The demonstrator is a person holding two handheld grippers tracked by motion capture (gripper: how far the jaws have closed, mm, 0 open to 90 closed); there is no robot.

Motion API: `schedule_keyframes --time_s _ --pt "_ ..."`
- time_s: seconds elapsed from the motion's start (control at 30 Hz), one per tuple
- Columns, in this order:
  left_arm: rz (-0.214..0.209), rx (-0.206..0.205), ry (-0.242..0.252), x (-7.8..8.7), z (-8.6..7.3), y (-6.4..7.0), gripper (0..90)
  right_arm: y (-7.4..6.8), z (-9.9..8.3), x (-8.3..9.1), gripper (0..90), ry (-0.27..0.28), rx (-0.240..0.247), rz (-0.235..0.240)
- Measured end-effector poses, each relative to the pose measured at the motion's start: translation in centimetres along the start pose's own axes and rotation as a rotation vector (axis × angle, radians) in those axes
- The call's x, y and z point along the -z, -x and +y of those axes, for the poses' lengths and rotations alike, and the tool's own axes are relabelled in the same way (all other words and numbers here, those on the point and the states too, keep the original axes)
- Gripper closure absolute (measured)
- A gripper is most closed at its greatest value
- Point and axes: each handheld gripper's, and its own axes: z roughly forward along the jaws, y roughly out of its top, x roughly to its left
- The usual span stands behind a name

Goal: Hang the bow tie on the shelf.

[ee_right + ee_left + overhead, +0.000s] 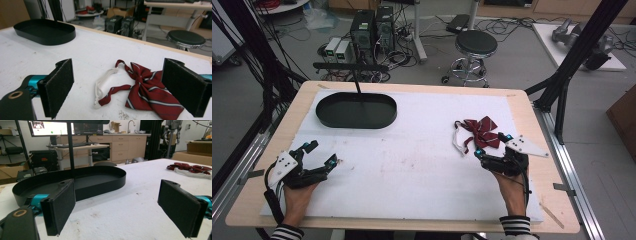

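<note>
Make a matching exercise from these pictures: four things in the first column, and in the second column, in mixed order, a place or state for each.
Things:
1. black tray
2. bow tie
3. left gripper
4. round stool

Places or states:
A. on the floor beyond the table
B. open, near the table's left edge
C. on the far left part of the white mat, nothing in it
D. just in front of the open right gripper

Pairs: 1-C, 2-D, 3-B, 4-A

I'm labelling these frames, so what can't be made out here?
- Bow tie: right gripper view, its right part hidden behind that gripper's jaw.
- Black tray: left gripper view, near wall partly covered by that gripper's jaw.
- Bow tie's stripes: high view, too small.
</note>
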Motion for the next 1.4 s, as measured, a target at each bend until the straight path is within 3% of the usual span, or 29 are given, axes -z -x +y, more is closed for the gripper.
schedule_keyframes --time_s 0.13,0.23,0.43,0.5,0.9,0.93,1.07,1.1,1.13,1.4 --pt "0.003 0.003 0.001 0.0 0.0 0.0 15.0 0.0 1.6 -0.9 10.4 -0.045 0.026 0.011" --pt "0.004 0.006 0.002 0.0 0.0 0.0 15.0 0.0 2.7 -1.7 10.4 -0.072 0.007 0.043" --pt "0.003 0.004 0.001 0.0 0.0 0.0 15.0 -0.3 5.2 -3.5 10.4 -0.132 0.036 0.072" --pt "0.004 0.005 0.000 -0.1 0.0 0.0 15.0 -0.3 5.8 -4.4 10.4 -0.148 0.015 0.088" --pt "0.002 0.003 -0.003 -0.1 0.0 0.0 15.0 -0.7 8.1 -8.7 11.8 -0.273 0.016 0.104" --pt "0.002 0.002 -0.003 -0.1 0.0 0.0 15.1 -0.8 8.4 -9.3 14.9 -0.307 0.012 0.107" --pt "0.001 0.002 -0.002 0.0 0.0 0.0 15.0 -0.9 8.8 -10.2 14.9 -0.325 0.020 0.100" --pt "0.002 0.004 0.000 -0.1 0.0 0.0 15.0 -0.9 8.8 -10.5 14.9 -0.327 0.004 0.097" --pt "0.001 0.005 0.000 -0.1 0.0 0.0 15.1 -0.7 8.6 -11.0 14.9 -0.344 -0.018 0.094" --pt "0.001 0.005 -0.007 -0.1 0.0 0.0 15.0 0.1 7.3 -12.8 17.1 -0.448 -0.043 0.052"
